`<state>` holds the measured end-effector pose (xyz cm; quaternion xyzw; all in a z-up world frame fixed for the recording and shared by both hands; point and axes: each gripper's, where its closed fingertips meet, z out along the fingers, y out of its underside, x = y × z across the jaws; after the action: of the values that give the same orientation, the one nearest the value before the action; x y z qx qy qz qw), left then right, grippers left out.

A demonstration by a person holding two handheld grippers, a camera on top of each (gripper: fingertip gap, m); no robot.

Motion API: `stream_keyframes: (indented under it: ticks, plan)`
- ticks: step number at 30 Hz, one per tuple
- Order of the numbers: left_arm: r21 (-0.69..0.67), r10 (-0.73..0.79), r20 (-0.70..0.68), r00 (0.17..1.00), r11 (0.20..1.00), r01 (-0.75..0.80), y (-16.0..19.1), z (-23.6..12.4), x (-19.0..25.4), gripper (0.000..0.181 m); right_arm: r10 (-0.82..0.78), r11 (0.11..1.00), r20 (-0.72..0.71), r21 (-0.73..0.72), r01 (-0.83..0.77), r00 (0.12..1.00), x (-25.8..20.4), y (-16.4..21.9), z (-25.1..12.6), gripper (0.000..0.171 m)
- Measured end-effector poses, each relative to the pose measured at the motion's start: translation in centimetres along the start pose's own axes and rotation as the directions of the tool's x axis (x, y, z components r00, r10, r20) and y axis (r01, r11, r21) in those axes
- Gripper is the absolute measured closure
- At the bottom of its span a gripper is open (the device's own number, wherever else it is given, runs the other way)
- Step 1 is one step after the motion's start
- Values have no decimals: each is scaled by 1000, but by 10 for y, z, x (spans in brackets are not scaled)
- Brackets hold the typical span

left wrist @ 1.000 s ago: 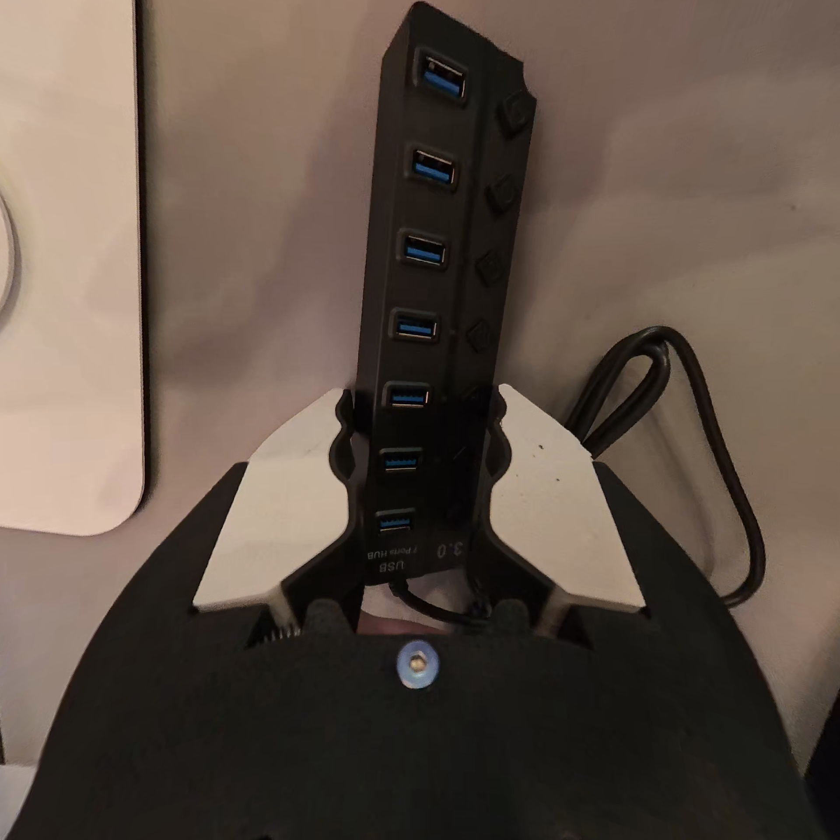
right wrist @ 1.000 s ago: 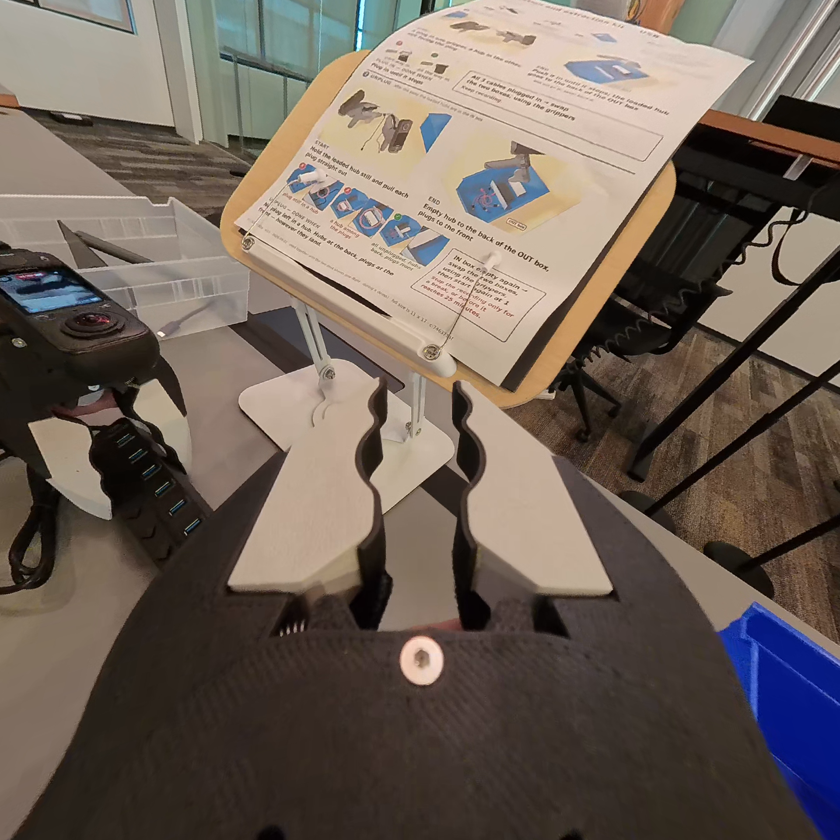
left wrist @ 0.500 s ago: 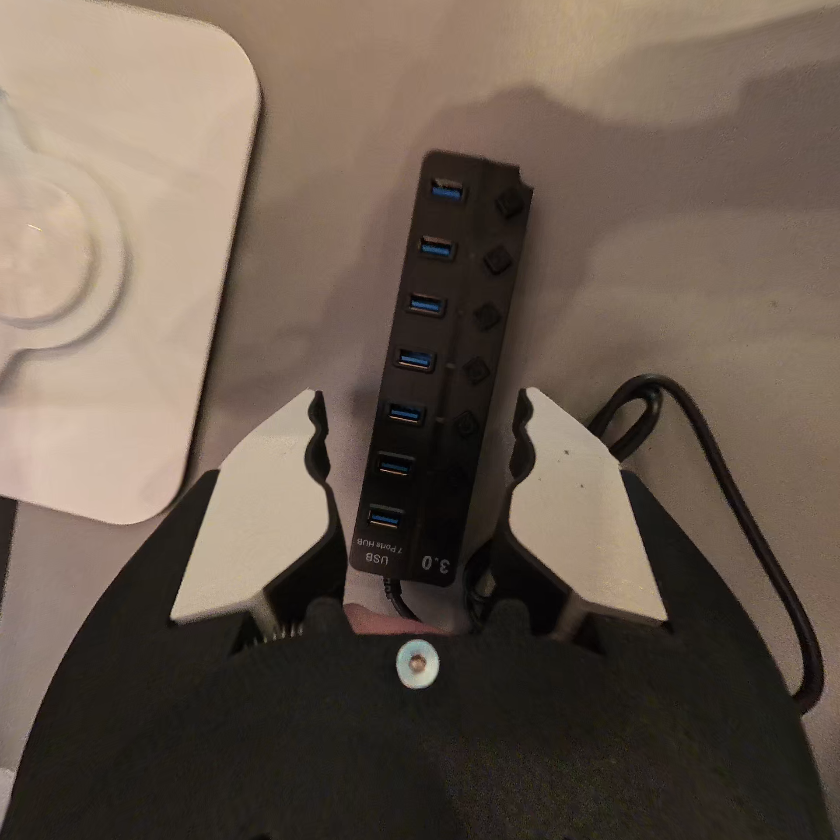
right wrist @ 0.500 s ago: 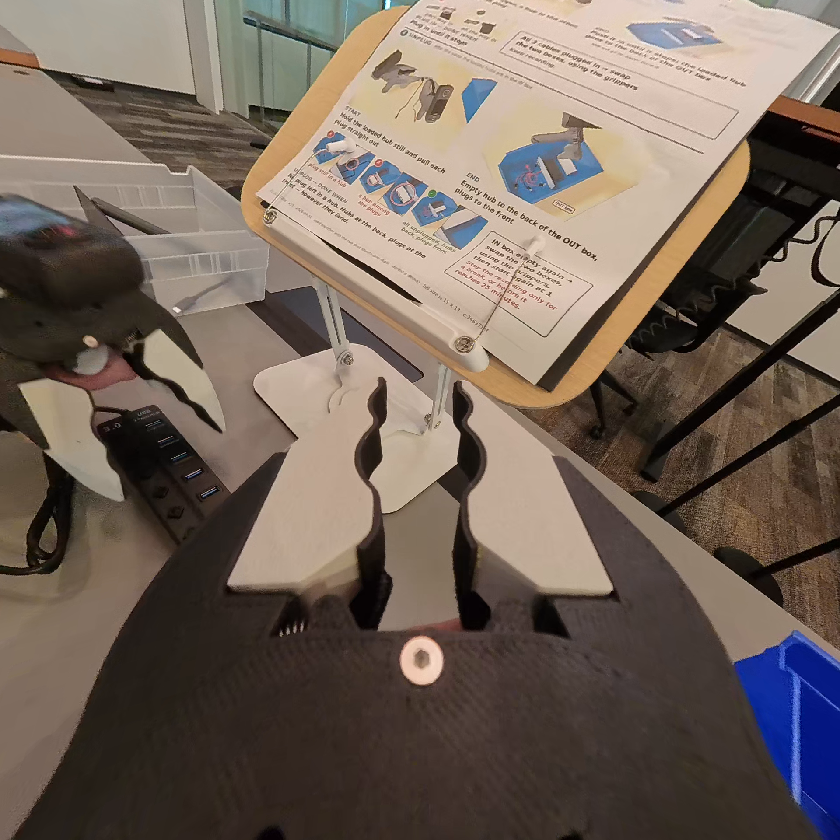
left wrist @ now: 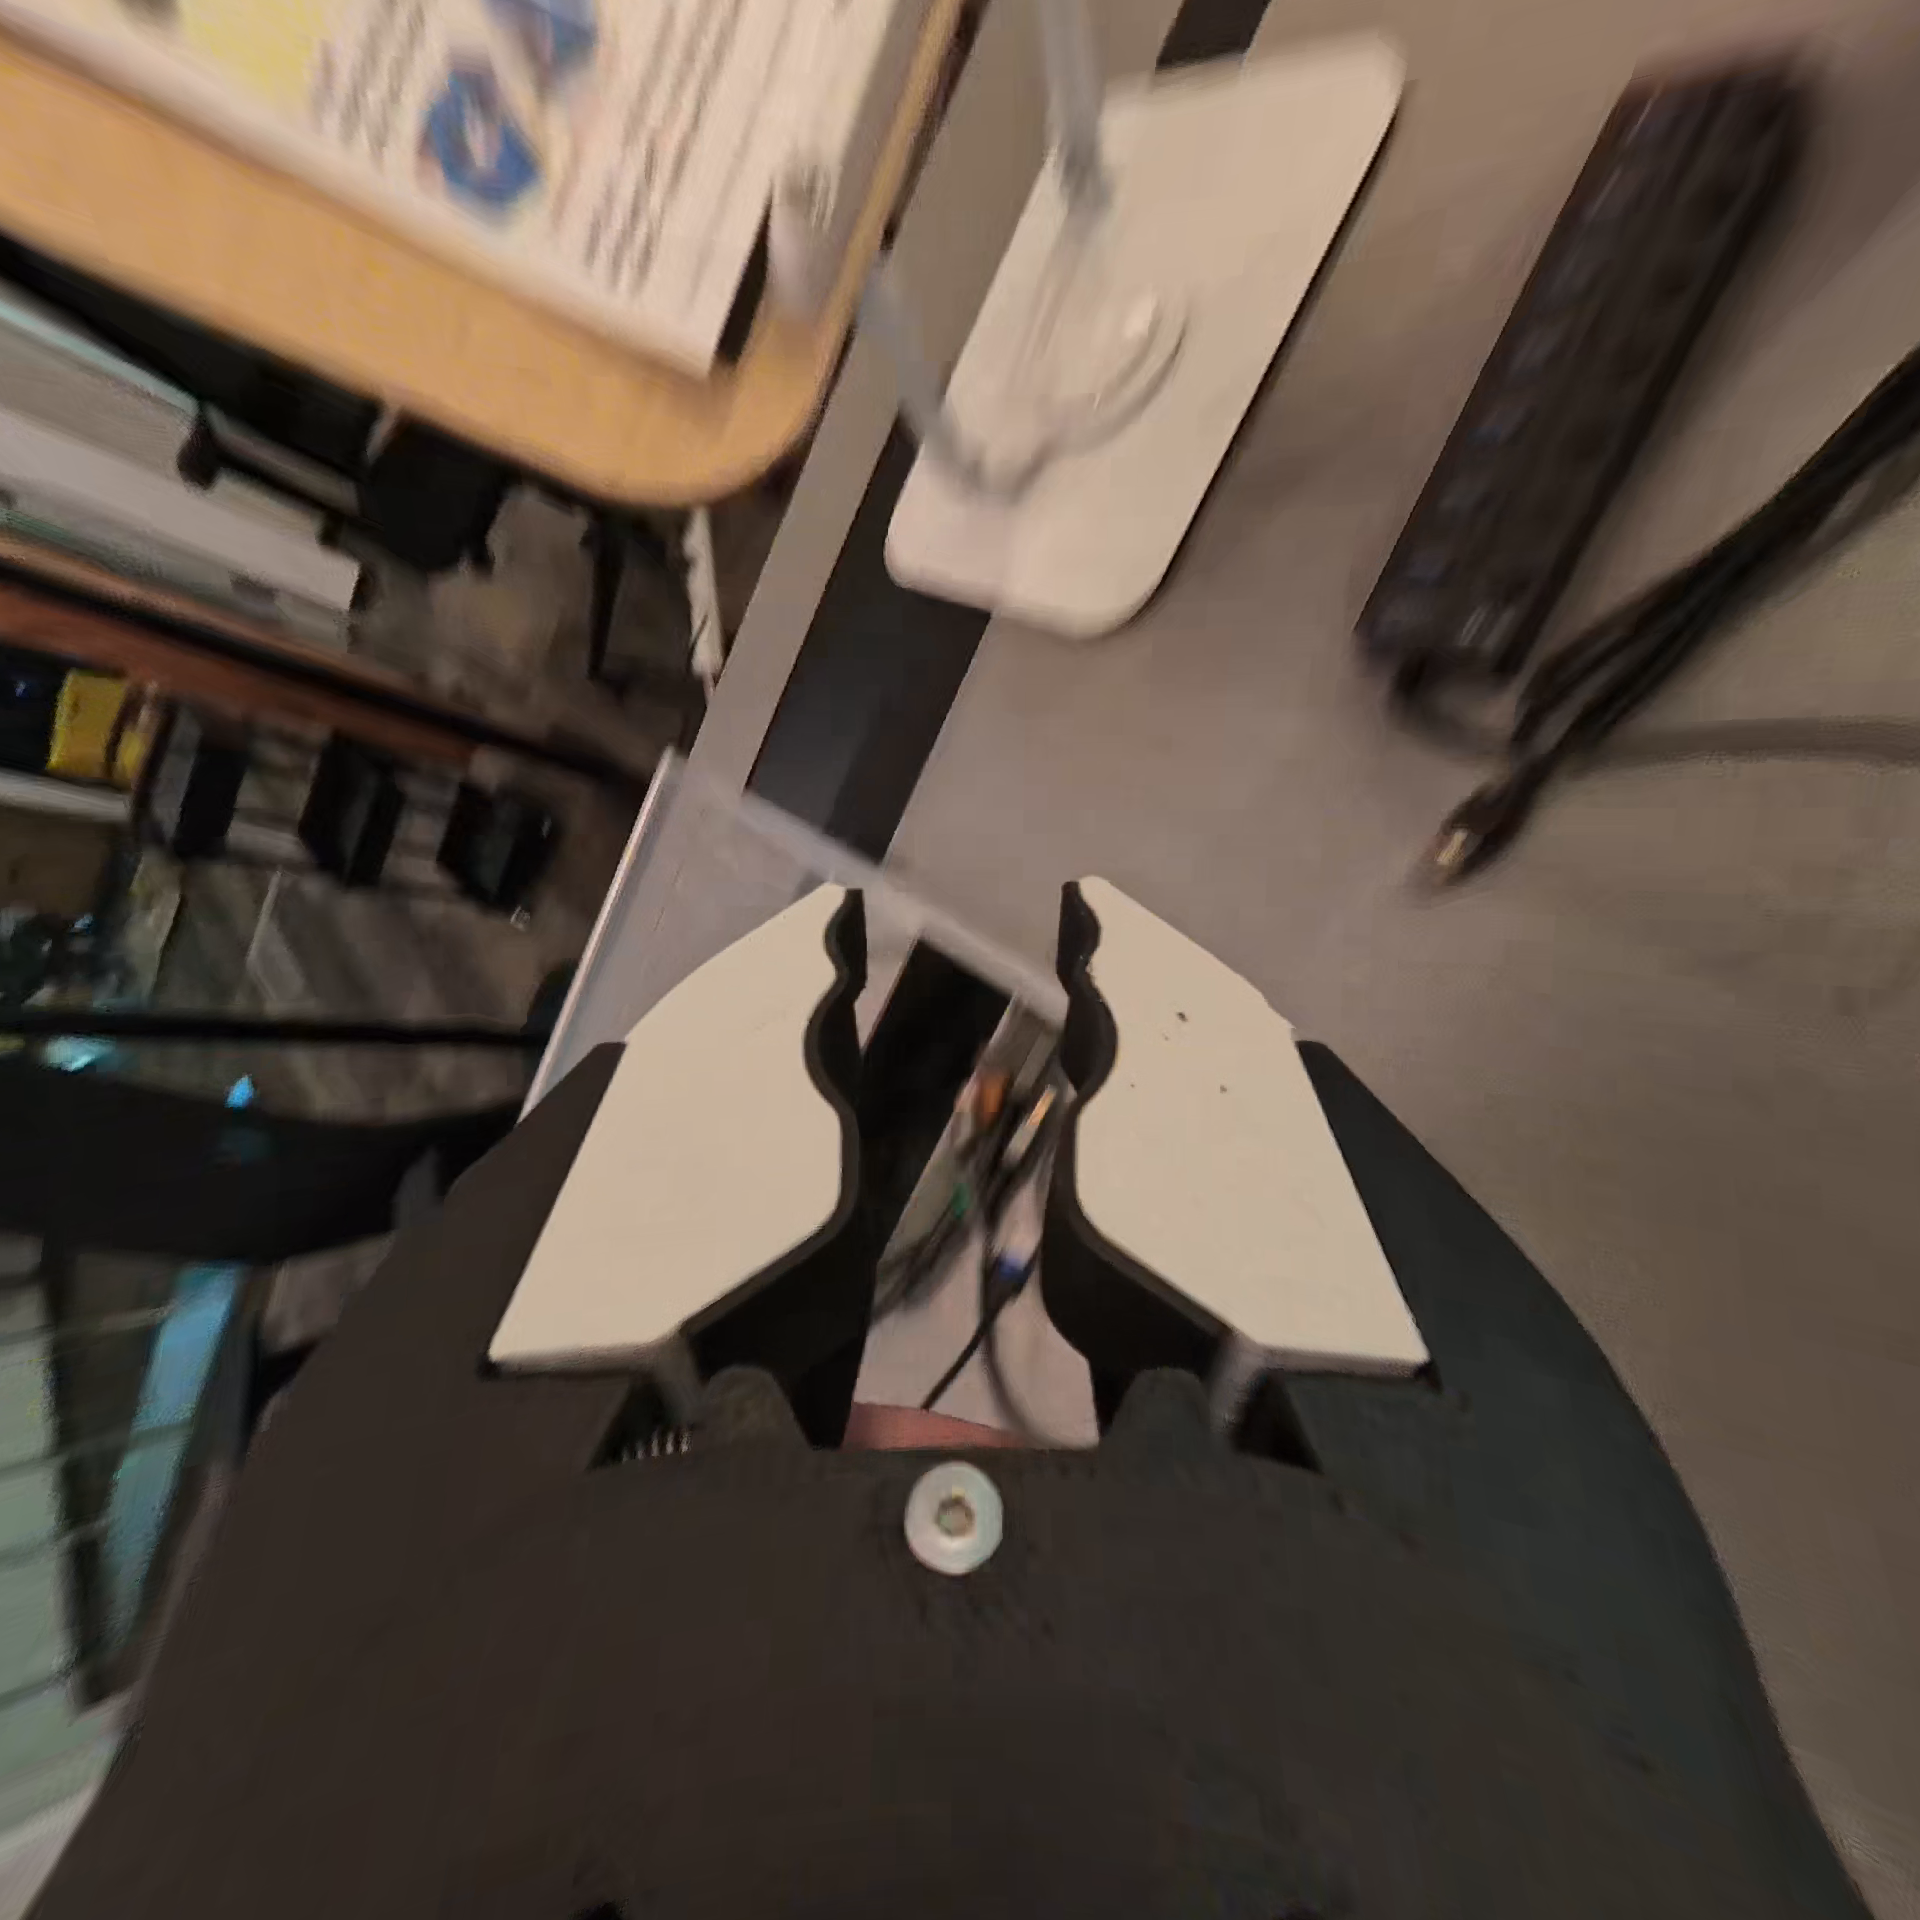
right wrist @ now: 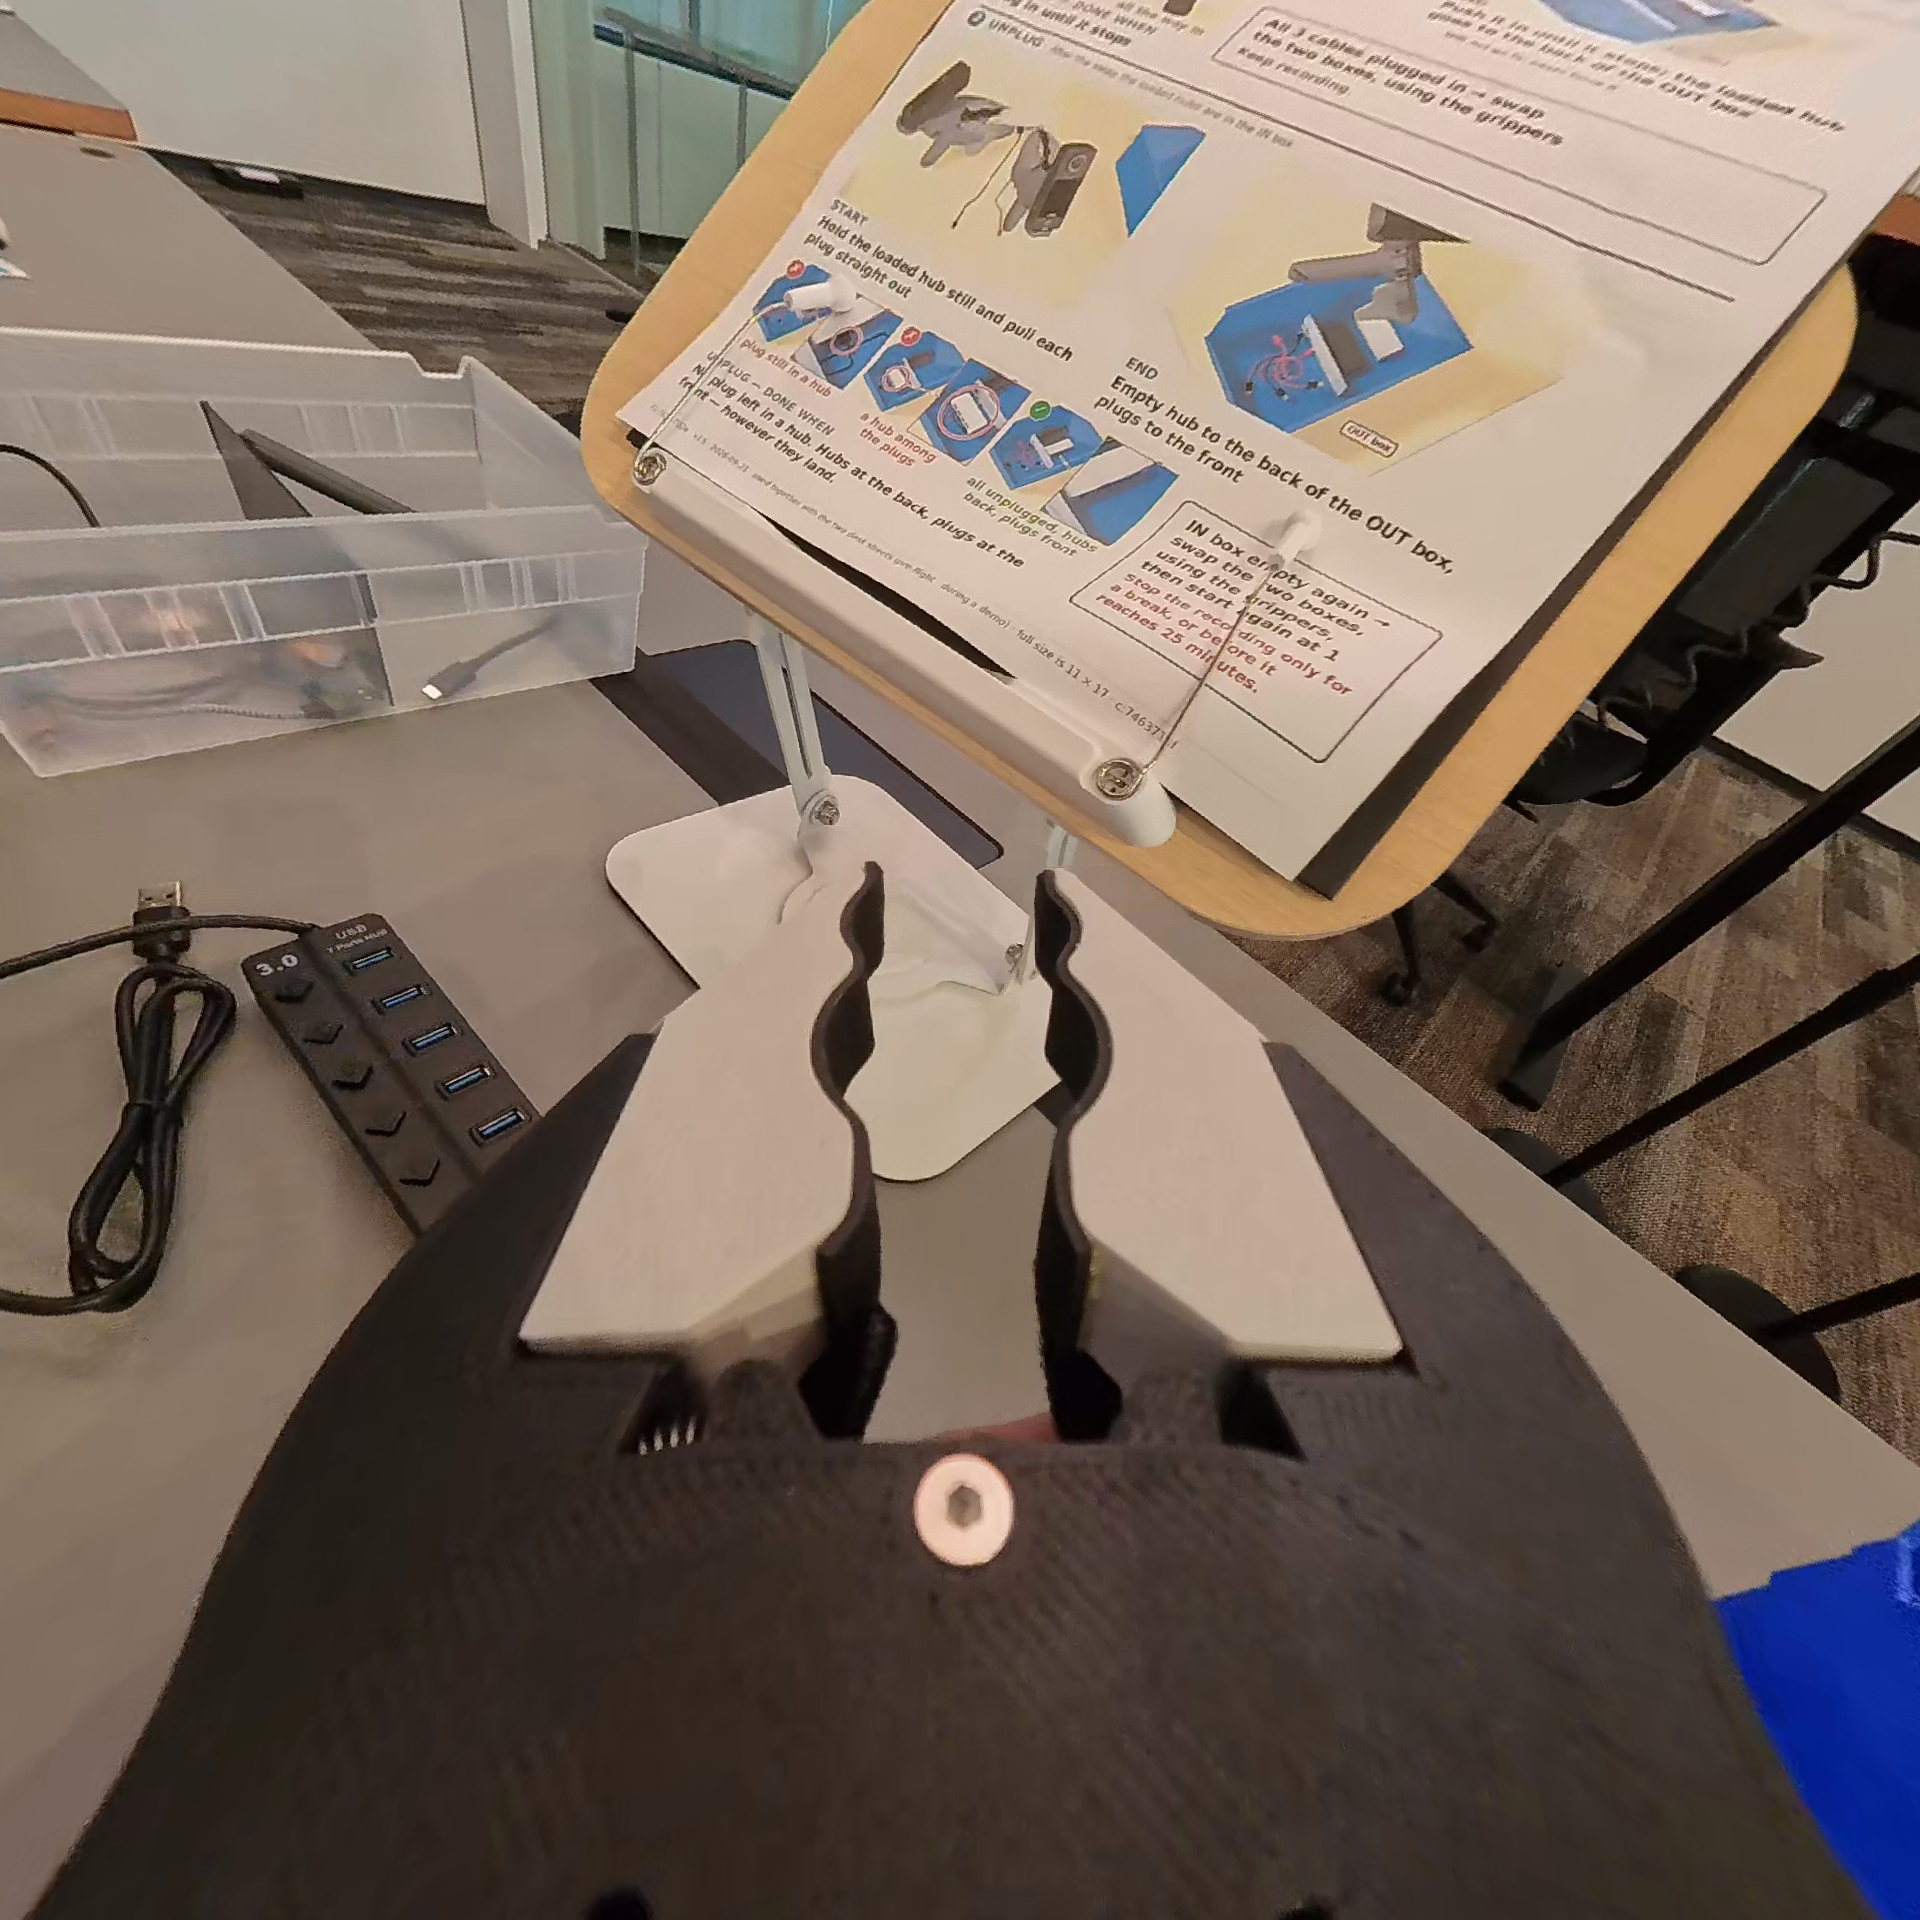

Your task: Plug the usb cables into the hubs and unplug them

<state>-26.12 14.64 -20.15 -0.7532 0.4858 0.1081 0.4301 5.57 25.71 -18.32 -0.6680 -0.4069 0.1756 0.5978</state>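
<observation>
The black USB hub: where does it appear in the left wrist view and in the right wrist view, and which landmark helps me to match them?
Left wrist view: the black USB hub lies blurred at the upper right, on the grey table.
Right wrist view: it lies at the middle left, partly behind the gripper body.
Shared landmark: the white stand base, close beside the hub.

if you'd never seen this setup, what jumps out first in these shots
The big instruction sheet on its tilted wooden stand dominates the right wrist view. Left of it on the grey table lies a black usb hub with blue ports, all empty, its cable coiled beside it. Both the left gripper and right gripper are open, holding nothing.
</observation>
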Motion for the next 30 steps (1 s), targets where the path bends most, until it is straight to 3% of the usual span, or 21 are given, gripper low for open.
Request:
stream_keyframes:
  ticks: [4, 8, 18, 27, 30]
  plan:
    - [-242, 26, -81, 996, 969, -45, 85, -5, -19, 146, -14, 1000, 13, -17, 14, 1000, -6, 3, 5, 144]
    - [-419, 85, -186, 979, 894, -157, 137, 4, -17, 140, -24, 999, 21, -25, 24, 999, -10, 4, 8, 143]
    - [-580, 43, -417, 908, 757, -302, 188, 20, 2, 138, -31, 999, 41, -39, 32, 999, -15, 8, 13, 143]
    - [-689, 84, -507, 858, 558, -462, 231, 37, 5, 146, -30, 999, 36, -31, 31, 999, -13, 7, 11, 144]
    - [-680, 73, -511, 856, 575, -455, 230, 45, 9, 156, -29, 999, 36, -29, 30, 999, -12, 7, 10, 144]
